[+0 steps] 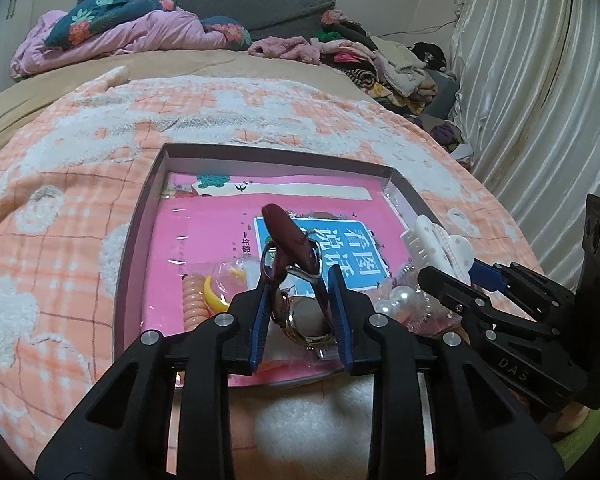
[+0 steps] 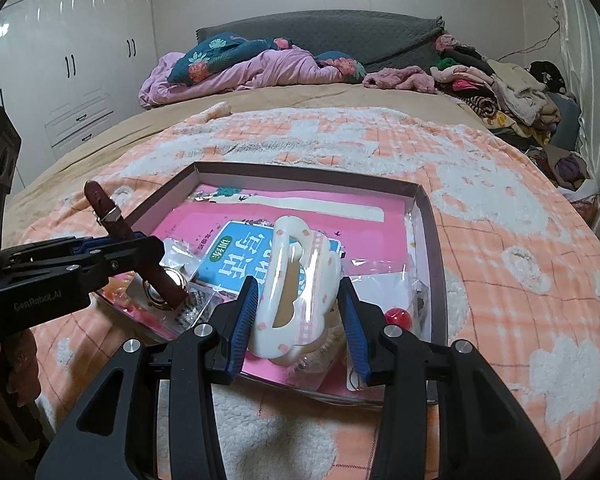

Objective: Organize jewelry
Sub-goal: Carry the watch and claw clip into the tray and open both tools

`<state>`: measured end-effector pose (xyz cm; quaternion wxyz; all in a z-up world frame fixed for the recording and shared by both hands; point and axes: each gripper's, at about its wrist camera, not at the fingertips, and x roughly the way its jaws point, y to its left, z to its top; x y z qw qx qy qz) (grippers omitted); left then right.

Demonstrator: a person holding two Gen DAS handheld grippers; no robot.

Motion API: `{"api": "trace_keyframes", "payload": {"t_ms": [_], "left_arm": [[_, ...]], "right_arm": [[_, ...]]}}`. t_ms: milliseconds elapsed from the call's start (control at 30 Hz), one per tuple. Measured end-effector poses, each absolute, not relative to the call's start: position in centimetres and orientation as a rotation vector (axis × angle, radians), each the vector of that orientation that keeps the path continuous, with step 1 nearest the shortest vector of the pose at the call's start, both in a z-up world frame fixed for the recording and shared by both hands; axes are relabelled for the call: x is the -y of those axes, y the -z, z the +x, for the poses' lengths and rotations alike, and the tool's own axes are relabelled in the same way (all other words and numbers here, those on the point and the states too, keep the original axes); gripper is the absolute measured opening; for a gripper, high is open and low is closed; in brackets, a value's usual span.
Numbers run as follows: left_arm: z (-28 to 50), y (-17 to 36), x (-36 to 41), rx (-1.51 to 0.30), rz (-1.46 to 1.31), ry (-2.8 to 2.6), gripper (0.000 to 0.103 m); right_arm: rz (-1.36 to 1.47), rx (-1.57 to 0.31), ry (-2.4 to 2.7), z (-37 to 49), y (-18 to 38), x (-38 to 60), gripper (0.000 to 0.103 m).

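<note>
My left gripper [image 1: 296, 280] is shut on a wristwatch [image 1: 290, 240] with a dark red strap, held above the shallow box [image 1: 140, 208]; the watch face [image 1: 306, 316] hangs between the fingers. The watch also shows in the right wrist view [image 2: 156, 264]. My right gripper [image 2: 298, 300] is shut on a white hair claw clip [image 2: 296, 280] over the box's near right part; it also shows in the left wrist view [image 1: 440, 248]. In the box lie a coiled peach hair tie [image 1: 194, 300], a yellow ring [image 1: 214, 294], pearl beads [image 1: 400, 300] and a red bead [image 2: 398, 318].
The box [image 2: 436, 240] sits on an orange and white blanket [image 1: 60, 220] on a bed and holds a pink book [image 1: 204, 232]. Piled clothes [image 2: 500, 88] lie at the far right, bedding [image 2: 240, 68] at the head. A curtain [image 1: 540, 100] hangs right, wardrobes [image 2: 72, 60] left.
</note>
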<state>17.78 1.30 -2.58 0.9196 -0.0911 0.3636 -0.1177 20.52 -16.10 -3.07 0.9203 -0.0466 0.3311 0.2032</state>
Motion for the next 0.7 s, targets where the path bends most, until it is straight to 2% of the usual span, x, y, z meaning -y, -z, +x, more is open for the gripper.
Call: {"api": "trace_keyframes", "payload": {"t_ms": [333, 700], "left_arm": [[18.1, 2.8, -2.2, -0.743, -0.191, 0.212, 0.028], [18.1, 3.0, -3.7, -0.744, -0.224, 0.174, 0.031]], "right_arm": [[-0.108, -0.733, -0.391, 21.8, 3.7, 15.4, 0.040], [-0.088, -0.743, -0.407, 21.8, 4.2, 15.2, 0.041]]}}
